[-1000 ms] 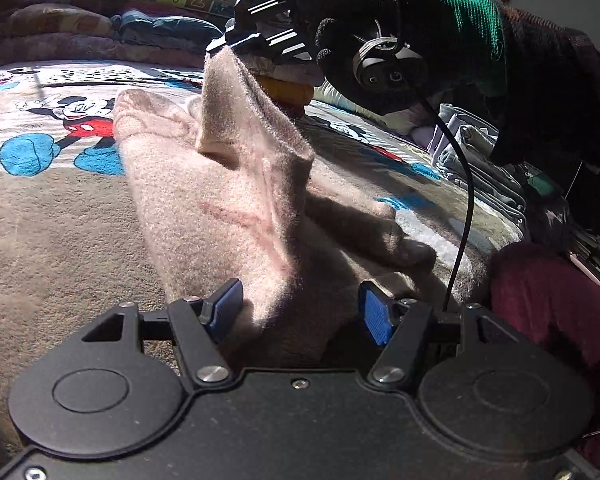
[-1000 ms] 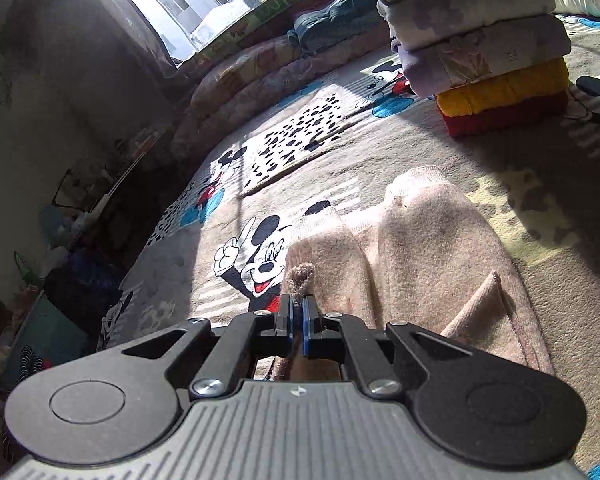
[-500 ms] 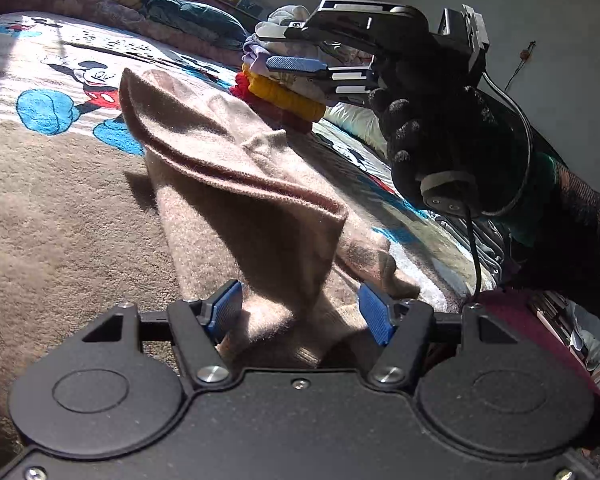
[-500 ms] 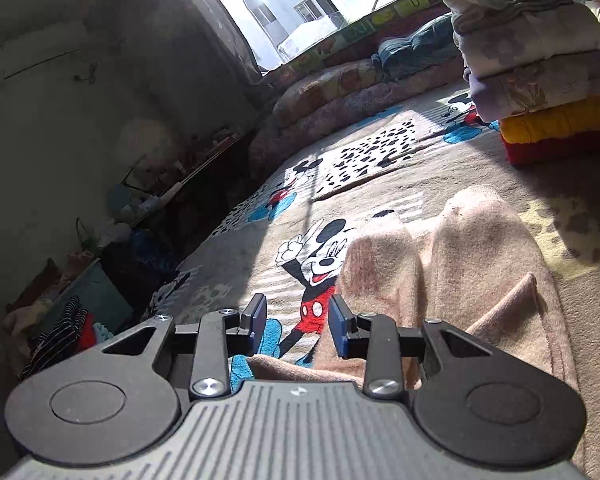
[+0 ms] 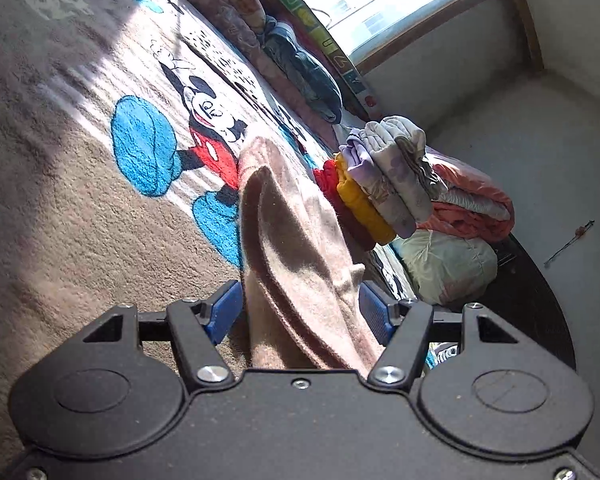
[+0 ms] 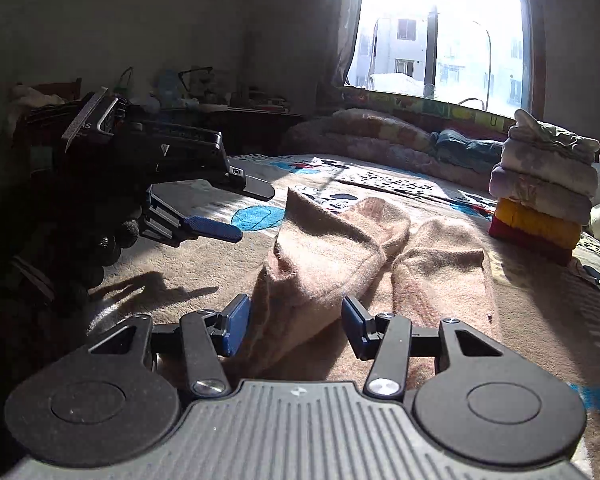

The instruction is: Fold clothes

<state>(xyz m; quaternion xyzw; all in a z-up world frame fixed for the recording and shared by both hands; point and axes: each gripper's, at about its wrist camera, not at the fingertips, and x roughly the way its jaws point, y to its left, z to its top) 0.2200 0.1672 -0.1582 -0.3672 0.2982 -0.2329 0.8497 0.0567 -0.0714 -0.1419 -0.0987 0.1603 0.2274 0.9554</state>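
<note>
Your pink garment [image 6: 352, 248] lies loosely doubled on the cartoon-print bed cover [image 5: 60, 220], not yet a tidy fold. Both left tongs [image 5: 300, 312] and right tongs [image 6: 296, 324] are spread wide, gripping nothing. A finished stack [image 6: 540, 196] waits nearby; squaring and stacking remain.

letters "U", "Z" | on coloured alphabet strip [image 5: 342, 54] under window | "U" again, same strip [image 6: 492, 120]

garment [image 6: 340, 248] on blanket [image 6: 160, 300], folded stack [image 6: 540, 196] behind to its right
</note>
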